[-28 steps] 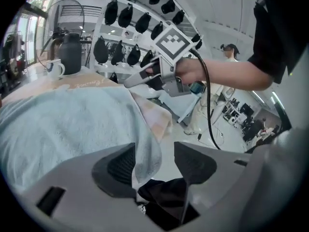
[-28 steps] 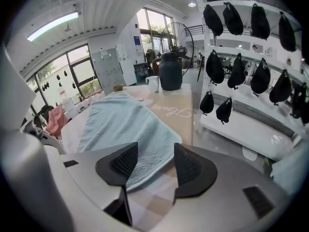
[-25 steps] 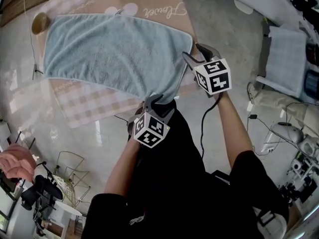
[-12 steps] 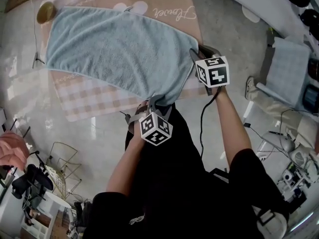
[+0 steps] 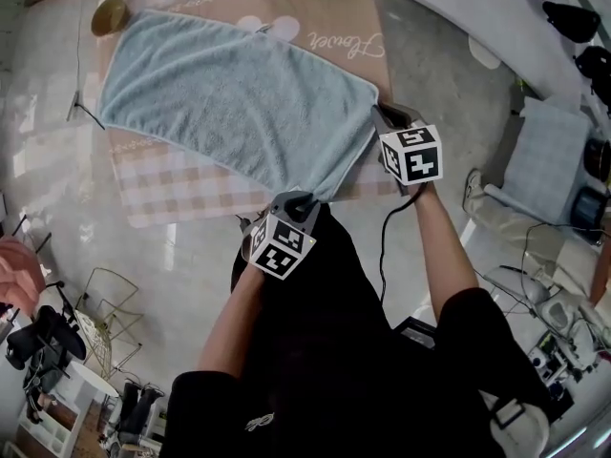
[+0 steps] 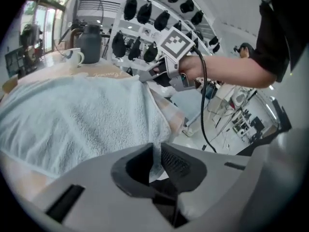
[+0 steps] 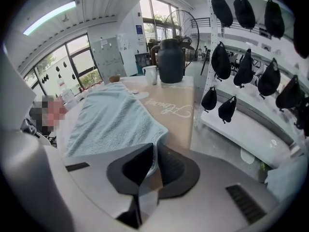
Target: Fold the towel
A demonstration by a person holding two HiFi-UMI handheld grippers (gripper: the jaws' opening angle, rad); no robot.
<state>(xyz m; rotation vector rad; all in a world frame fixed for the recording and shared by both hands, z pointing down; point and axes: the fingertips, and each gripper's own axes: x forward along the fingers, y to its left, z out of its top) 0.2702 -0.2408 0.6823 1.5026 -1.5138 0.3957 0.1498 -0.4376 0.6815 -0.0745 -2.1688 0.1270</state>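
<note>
A light blue towel (image 5: 229, 103) lies spread flat on a pink checked mat (image 5: 172, 184) on the table. My left gripper (image 5: 302, 198) is at the towel's near corner. Its jaws have just been closing, and the corner (image 6: 155, 161) is pinched between them. My right gripper (image 5: 378, 111) is at the near right corner. Its jaws have also just been closing, and a thin fold of towel (image 7: 152, 163) is clamped between them. From the left gripper view the right gripper (image 6: 147, 76) shows at the towel's (image 6: 72, 120) far edge. The towel (image 7: 111, 120) runs away from the right jaws.
A dark jug (image 7: 170, 61) and a white mug (image 7: 150, 74) stand at the table's far end. A round wooden coaster (image 5: 112, 14) lies by a far towel corner. A rack of black bags (image 7: 241, 57) stands to the right. A wire chair (image 5: 119, 327) is below left.
Both grippers' jaws stood open around the towel's near corners and have now closed on them. The left gripper has shifted slightly and rolled.
</note>
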